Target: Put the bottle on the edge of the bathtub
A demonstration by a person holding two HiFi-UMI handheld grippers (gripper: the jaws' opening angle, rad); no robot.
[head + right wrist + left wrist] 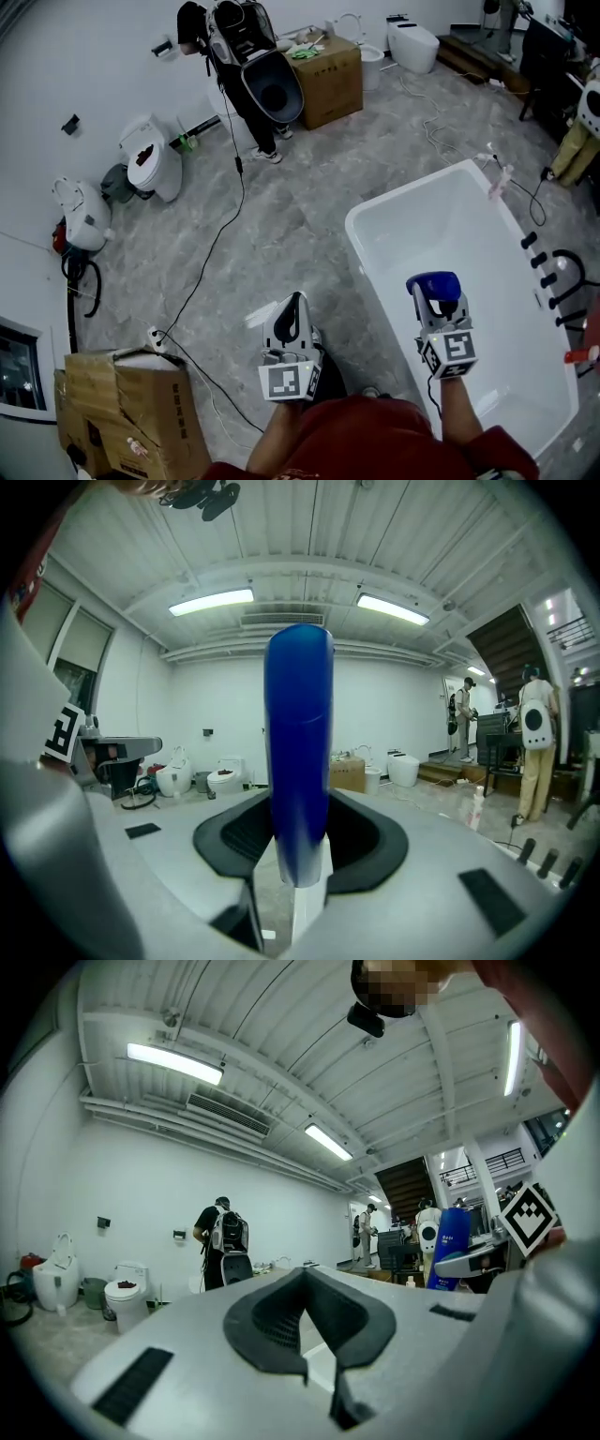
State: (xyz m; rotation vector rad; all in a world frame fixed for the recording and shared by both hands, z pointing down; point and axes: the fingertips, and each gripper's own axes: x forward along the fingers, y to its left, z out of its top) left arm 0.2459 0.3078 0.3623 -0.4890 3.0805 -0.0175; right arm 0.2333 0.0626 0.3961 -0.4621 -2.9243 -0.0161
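**Blue bottle held upright over the tub, not yet on its edge**

The bottle (298, 752) you carry is a tall, slim, glossy blue cylinder with a rounded top and a white piece at its lower end. In the left gripper view it shows pale print on its side. It stands upright, held above the white hollow of the bathtub (361, 246), clear of the rim.

At your left sits a dented brown cardboard box (127, 412). A thin black cable (211, 253) trails over the grey, marble-patterned floor (300, 206). The tub is smooth, shiny white with rounded corners.

Your left gripper (292, 321) points level over the floor just beside the tub, its dark ribbed pads closed tip to tip with nothing between them. Your right gripper (439, 314) tips slightly downward, its jaws clamped on the bottle's lower part.
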